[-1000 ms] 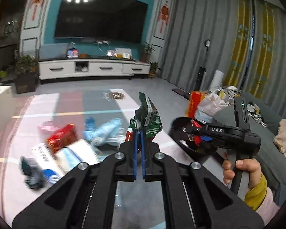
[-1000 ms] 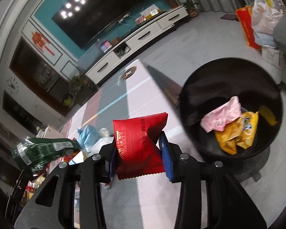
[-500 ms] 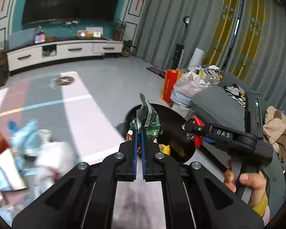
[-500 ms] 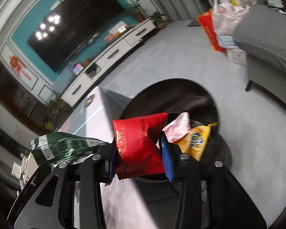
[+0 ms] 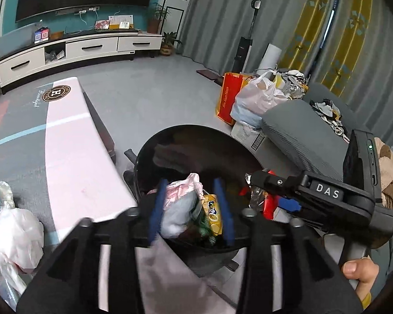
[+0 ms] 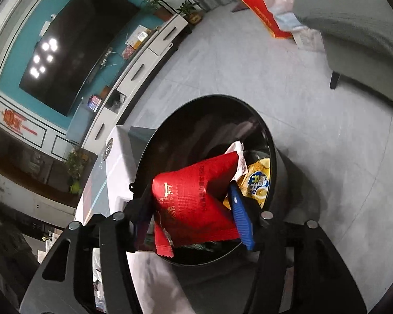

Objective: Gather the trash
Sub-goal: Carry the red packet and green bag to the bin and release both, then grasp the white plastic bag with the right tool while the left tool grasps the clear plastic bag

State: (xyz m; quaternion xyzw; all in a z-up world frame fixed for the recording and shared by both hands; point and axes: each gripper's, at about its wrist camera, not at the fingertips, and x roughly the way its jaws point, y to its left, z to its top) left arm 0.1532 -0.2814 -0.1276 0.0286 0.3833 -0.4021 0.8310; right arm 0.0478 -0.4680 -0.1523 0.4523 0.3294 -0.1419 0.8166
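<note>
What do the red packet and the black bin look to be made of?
Red packet: probably thin plastic film, slightly glossy, with a crimped zigzag edge and sharp creases. Black bin: seemingly hard plastic or coated metal, very glossy; its inner wall mirrors the room, so the look leaves it open.

One black bin (image 6: 271, 157), one red packet (image 6: 194, 196) (one yellow (image 6: 258, 184) beside).

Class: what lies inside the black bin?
In the bin: a yellow packet, a pink wrapper, a green packet. The red packet covers whatever lies beneath.
</note>
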